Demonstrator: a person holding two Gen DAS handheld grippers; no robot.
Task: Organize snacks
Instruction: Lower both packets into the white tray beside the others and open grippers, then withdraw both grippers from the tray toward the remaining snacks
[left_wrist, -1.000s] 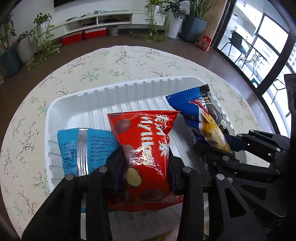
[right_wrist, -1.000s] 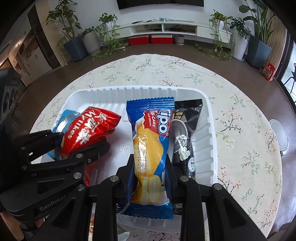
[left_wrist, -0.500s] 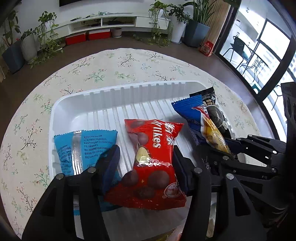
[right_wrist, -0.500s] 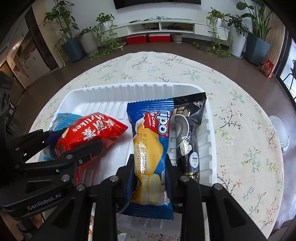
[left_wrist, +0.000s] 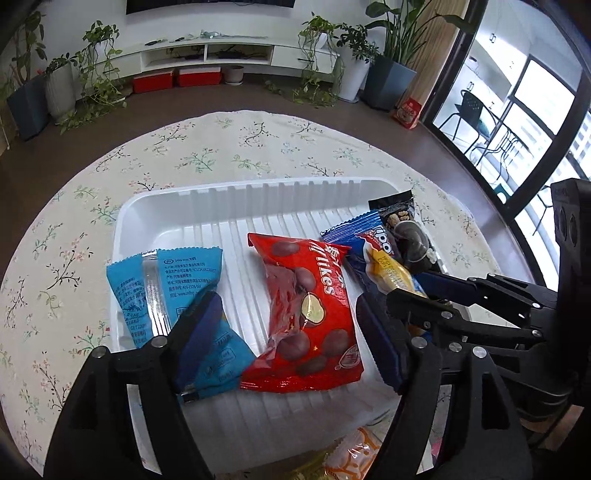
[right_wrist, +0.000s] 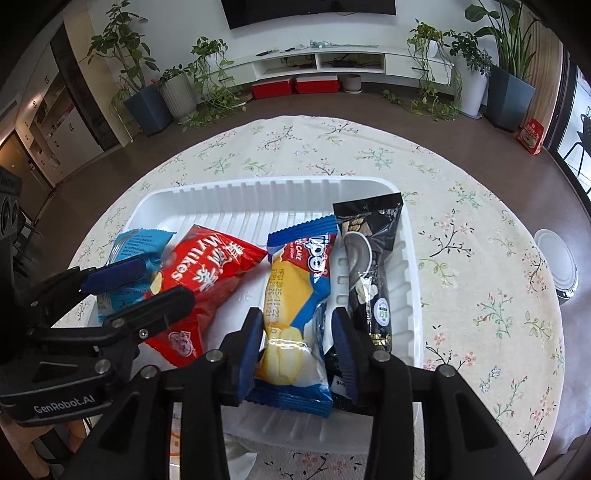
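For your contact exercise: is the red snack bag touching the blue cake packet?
Apart. The right wrist view shows bare white tray between the red bag and blue packet.

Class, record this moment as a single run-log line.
left gripper: opening, red bag lies loose between | right gripper: opening around blue cake pack | white tray: four snacks inside

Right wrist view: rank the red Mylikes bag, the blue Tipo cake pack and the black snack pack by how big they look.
1. Blue Tipo cake pack, though it lies nearest the camera.
2. Red Mylikes bag, partly hidden.
3. Black snack pack, the narrowest.
Top two are unsure.
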